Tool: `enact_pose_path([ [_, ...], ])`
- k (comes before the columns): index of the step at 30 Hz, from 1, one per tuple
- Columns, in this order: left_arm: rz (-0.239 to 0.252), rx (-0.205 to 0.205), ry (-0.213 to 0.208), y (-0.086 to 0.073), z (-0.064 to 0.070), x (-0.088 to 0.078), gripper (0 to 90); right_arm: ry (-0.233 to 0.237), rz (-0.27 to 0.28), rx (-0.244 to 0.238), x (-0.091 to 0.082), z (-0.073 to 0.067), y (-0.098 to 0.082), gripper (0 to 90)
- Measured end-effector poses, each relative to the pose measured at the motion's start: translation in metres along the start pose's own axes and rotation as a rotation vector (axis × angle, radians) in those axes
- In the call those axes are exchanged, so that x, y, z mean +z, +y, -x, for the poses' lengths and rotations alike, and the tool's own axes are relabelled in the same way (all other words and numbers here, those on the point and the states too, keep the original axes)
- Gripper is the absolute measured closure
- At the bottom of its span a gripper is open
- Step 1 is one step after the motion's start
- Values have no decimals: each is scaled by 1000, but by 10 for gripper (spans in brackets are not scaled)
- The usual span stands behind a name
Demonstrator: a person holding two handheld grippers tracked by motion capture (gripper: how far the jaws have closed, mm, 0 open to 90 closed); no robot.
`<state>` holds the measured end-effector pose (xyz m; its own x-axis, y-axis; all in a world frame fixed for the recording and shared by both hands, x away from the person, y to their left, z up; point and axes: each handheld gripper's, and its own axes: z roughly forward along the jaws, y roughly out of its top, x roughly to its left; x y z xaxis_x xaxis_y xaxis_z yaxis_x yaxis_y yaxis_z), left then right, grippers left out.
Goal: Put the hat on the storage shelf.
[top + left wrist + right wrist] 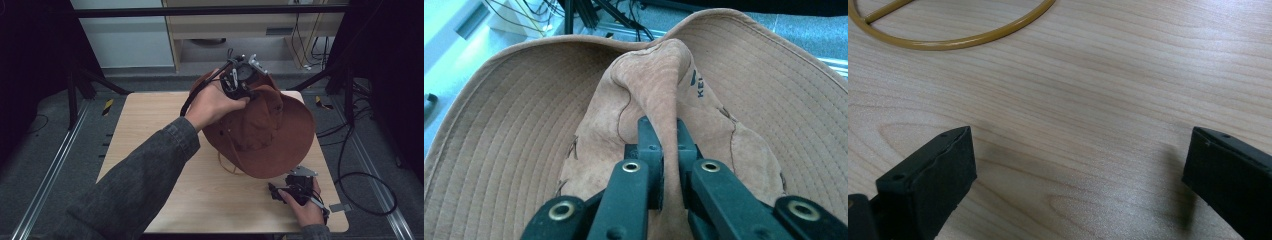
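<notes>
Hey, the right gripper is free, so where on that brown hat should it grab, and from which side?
Probably the near edge of the brown hat's brim. It hangs tilted toward the open right gripper, thin and flat enough for the jaws, and reachable from the near right. The left gripper is shut on a fold of the crown, so the brim is the free part.

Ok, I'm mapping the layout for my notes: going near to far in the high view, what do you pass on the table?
Right gripper with jaws open → tan cord loop on the pale wooden table → brown wide-brimmed suede hat → left gripper pinching the hat's crown.
</notes>
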<state>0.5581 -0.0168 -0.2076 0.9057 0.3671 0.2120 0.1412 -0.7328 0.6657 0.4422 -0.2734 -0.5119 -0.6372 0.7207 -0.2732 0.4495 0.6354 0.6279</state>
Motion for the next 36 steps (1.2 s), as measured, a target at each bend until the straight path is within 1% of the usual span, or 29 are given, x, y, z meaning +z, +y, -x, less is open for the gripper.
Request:
enact_pose_path([
  [2,-2,-8,-2,-1,-1,3,876,2,0,1,0,0,0,6],
  [3,2,-15,-2,-2,-1,4,875,-6,3,-2,0,0,0,6],
  [8,-4,-15,-8,-3,-1,7,860,-4,0,3,0,0,0,6],
  [14,1,-20,3,-7,1,8,796,-5,0,3,0,0,0,6],
  [15,10,-29,6,-7,0,7,778,-4,0,3,0,0,0,6],
  [18,12,-39,16,-8,0,6,725,-5,0,3,0,0,0,6],
  [19,11,-39,18,-8,-1,5,706,-4,0,3,0,0,0,6],
  [21,25,-44,17,-9,-1,4,666,-4,0,3,0,0,0,6],
  [24,28,-42,19,-10,0,2,632,-4,0,3,0,0,0,6],
  [26,36,-53,21,-11,1,1,590,-4,0,3,0,0,0,6],
  [31,43,-47,35,-13,4,-2,498,-4,0,3,0,0,0,6],
  [33,45,-43,33,-14,5,-4,472,-4,0,3,0,0,0,6],
  [36,63,-37,40,-16,7,-7,414,-4,0,4,0,0,0,6],
])
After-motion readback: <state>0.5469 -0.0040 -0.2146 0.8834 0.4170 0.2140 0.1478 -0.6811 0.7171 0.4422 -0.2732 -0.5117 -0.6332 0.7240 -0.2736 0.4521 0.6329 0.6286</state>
